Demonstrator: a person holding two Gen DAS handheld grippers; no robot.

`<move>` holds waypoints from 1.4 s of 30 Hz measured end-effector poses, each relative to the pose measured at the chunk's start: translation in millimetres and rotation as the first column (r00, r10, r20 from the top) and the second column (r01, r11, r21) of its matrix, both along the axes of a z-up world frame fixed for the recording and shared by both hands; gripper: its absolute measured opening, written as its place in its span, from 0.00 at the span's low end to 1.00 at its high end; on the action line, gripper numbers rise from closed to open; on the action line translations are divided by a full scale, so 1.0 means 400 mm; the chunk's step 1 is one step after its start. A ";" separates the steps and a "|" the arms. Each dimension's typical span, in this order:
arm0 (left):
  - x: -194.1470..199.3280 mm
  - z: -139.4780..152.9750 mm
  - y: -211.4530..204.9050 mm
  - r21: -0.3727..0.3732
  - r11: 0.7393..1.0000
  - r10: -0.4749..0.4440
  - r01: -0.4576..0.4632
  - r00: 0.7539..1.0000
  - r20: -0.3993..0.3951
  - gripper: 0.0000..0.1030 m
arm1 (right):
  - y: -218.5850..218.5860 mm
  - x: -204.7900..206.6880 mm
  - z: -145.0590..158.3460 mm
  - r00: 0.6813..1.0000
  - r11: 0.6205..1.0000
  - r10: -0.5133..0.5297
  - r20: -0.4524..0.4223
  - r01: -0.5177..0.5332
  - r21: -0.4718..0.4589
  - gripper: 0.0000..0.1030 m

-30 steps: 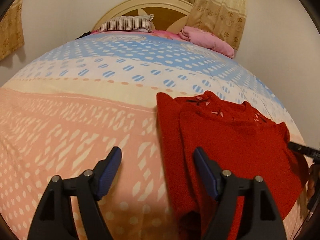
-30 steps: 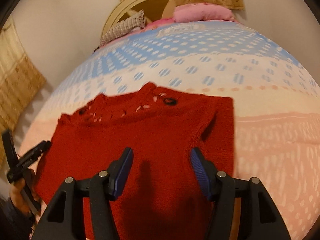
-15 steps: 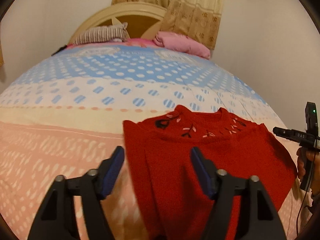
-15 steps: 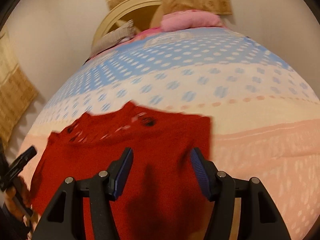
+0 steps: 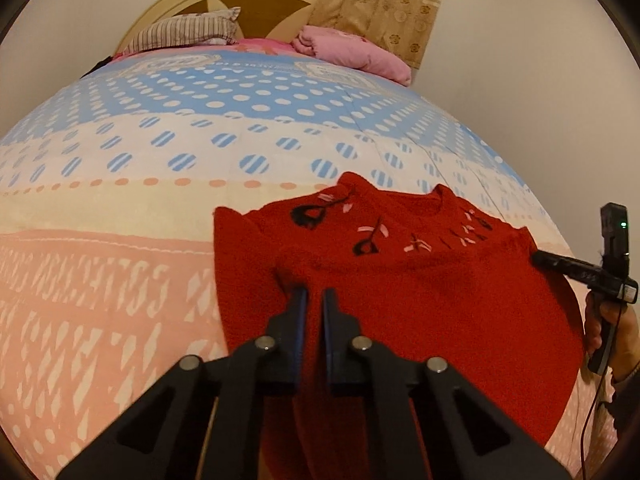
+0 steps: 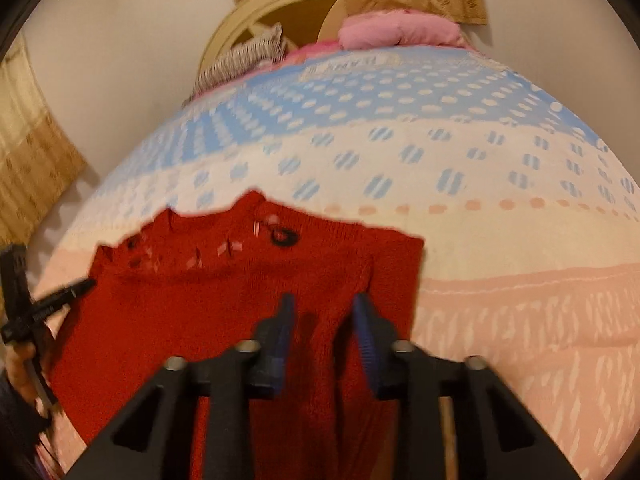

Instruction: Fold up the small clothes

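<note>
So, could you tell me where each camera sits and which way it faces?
Left wrist: on the left gripper, facing down across the red sweater toward the headboard; jaws just closed on fabric; right hand at the edge.
Right wrist: on the right gripper, same heading; jaws just closing, not yet pinching; left hand visible.
Shared: red sweater, headboard.
</note>
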State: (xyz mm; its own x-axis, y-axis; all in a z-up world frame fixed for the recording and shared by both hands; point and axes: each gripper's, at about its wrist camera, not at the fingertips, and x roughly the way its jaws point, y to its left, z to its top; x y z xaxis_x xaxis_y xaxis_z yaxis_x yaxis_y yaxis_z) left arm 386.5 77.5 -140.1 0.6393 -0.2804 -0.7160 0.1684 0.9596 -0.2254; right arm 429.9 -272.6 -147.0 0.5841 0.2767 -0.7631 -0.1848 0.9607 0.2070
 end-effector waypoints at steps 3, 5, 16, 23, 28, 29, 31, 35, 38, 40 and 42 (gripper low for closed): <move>-0.010 0.019 0.009 -0.002 1.000 0.014 -0.014 0.999 0.032 0.05 | 0.017 -0.011 -0.001 1.000 0.997 0.008 0.016 -0.007 -0.072 0.08; -0.017 0.038 0.020 -0.011 1.000 0.024 -0.024 0.998 0.059 0.05 | 0.015 -0.020 0.020 0.999 0.997 0.007 0.052 -0.003 -0.075 0.08; 0.020 0.073 0.048 -0.008 0.995 0.098 -0.098 0.987 0.124 0.05 | 0.027 -0.027 0.140 0.969 0.992 -0.051 0.242 0.077 -0.099 0.07; 0.081 -0.029 0.034 0.050 0.990 0.134 -0.134 0.991 0.000 0.14 | 0.024 0.071 -0.014 0.995 0.980 -0.100 0.009 0.100 -0.172 0.10; 0.019 0.010 0.044 0.052 0.986 0.153 -0.157 0.986 0.065 0.63 | 0.009 0.019 0.011 0.989 0.971 -0.122 0.080 0.136 -0.197 0.35; 0.001 0.025 0.047 0.051 0.984 0.165 -0.170 0.982 0.089 0.70 | 0.010 -0.004 0.034 0.985 0.967 -0.122 0.121 0.145 -0.210 0.36; -0.034 0.047 0.051 0.031 0.984 0.169 -0.174 0.977 0.131 0.79 | 0.015 -0.045 0.074 0.979 0.973 -0.091 0.181 0.127 -0.195 0.36; -0.064 0.037 0.040 0.047 0.984 0.167 -0.174 0.978 0.126 0.85 | 0.055 -0.128 0.118 0.968 0.993 0.020 0.250 0.010 -0.117 0.56; -0.060 -0.007 0.027 0.126 0.976 0.169 -0.180 0.982 0.089 0.85 | 0.087 -0.140 0.074 0.978 0.993 0.087 0.189 -0.070 -0.098 0.60; -0.058 -0.025 0.040 0.105 0.978 0.176 -0.181 0.983 0.054 0.87 | 0.085 -0.131 0.019 0.992 0.994 0.052 0.117 -0.040 -0.104 0.60; -0.060 -0.028 0.055 0.077 0.978 0.191 -0.194 0.981 0.042 0.92 | 0.052 -0.117 -0.029 0.999 0.999 0.009 0.052 -0.007 -0.052 0.60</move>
